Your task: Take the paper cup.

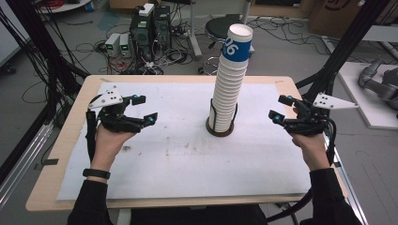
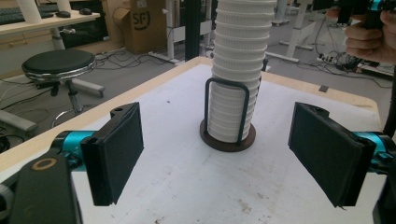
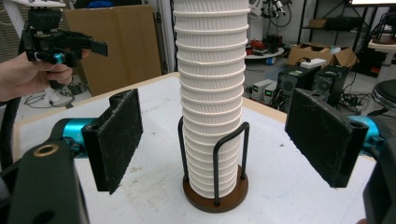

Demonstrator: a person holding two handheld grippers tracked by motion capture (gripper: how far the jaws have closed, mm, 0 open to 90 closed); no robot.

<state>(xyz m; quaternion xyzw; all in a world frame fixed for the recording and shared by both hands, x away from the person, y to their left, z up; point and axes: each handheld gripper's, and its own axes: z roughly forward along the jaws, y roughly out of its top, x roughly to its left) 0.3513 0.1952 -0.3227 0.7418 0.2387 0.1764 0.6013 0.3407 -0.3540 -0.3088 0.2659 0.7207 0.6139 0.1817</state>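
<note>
1. Cup stack (image 1: 229,84) upright in a holder (image 1: 220,127) near the mat's (image 1: 178,159) middle, between both grippers, touching neither.
2. Left gripper (image 1: 144,109) held at the mat's left side, jaws spread, nothing between the pads (image 2: 116,151); stack well ahead of them.
3. Right gripper (image 1: 281,108) held at the mat's right side, jaws spread wide, empty; stack framed in the gap but farther off.
4. Likely risk: a tall, narrow stack, so a sideways push high up could tip it, or drag the holder across the mat.
5. Likely risk: a squeeze on more than 1 rim could lift several nested cups instead of 1.
6. Likely risk: thin paper walls could crush under a hard pinch.
7. Likely risk: the holder's wire loops (image 3: 231,158) fence the lower cups, so a low grab could snag on them.
8. Count: 1 stack, exact cup number too fine to tell, roughly 20 or more; 1 top cup with a blue band (image 1: 236,48); 1 holder; 2 grippers; 1 mat; 1 table (image 1: 70,140).
</note>
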